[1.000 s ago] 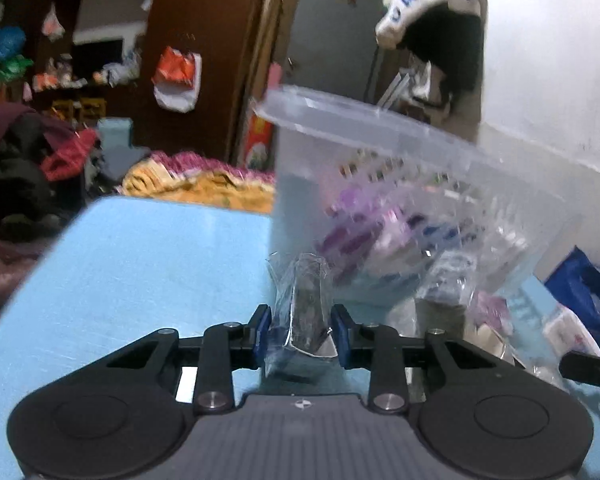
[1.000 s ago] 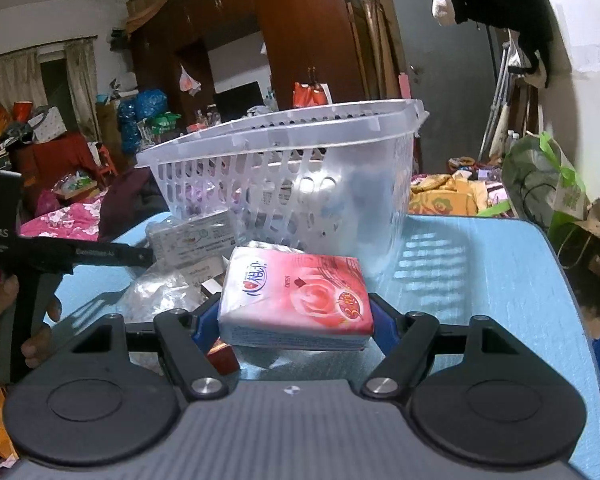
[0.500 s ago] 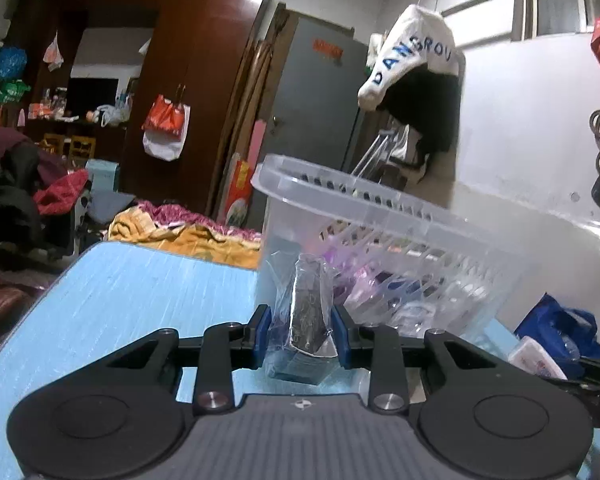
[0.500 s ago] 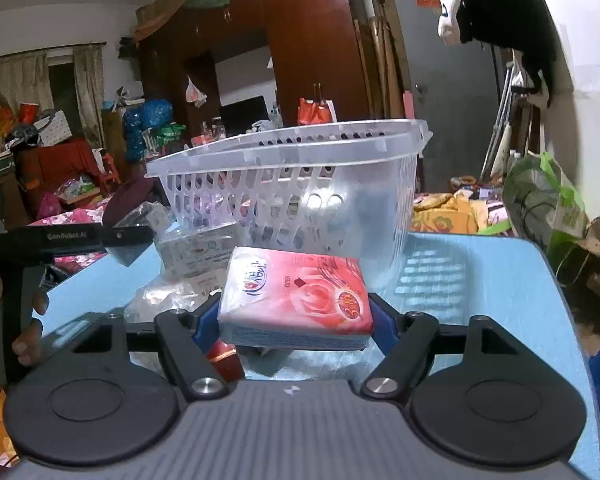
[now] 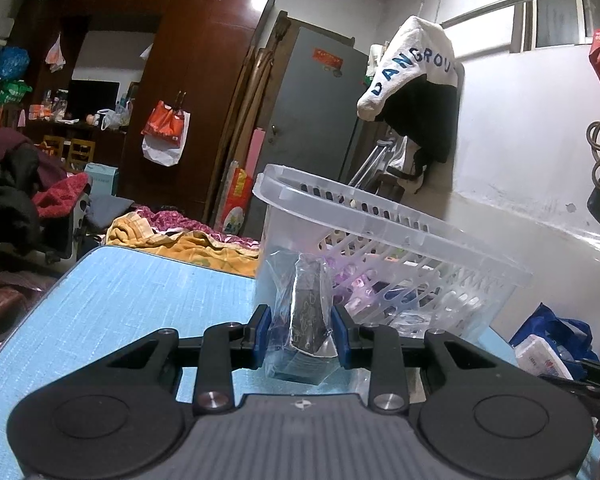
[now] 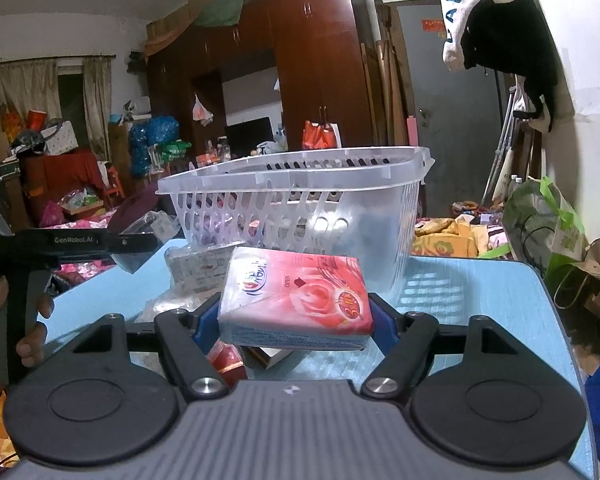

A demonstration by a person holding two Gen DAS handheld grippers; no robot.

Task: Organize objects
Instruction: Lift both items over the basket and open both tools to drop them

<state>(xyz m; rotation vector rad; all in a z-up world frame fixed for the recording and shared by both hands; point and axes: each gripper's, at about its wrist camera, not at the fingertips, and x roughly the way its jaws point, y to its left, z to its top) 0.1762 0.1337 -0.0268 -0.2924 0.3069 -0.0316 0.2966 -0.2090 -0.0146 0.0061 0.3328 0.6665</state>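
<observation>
Tissue pack clamped before basket

Left gripper, right gripper: black linkage arms, blue pads, silver screws, ribbed grey housing, round black discs at the lower corners.

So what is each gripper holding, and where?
Left gripper: a small bagged dark item, gripped by its sides. Right gripper: tissue pack, by its two ends.
</observation>
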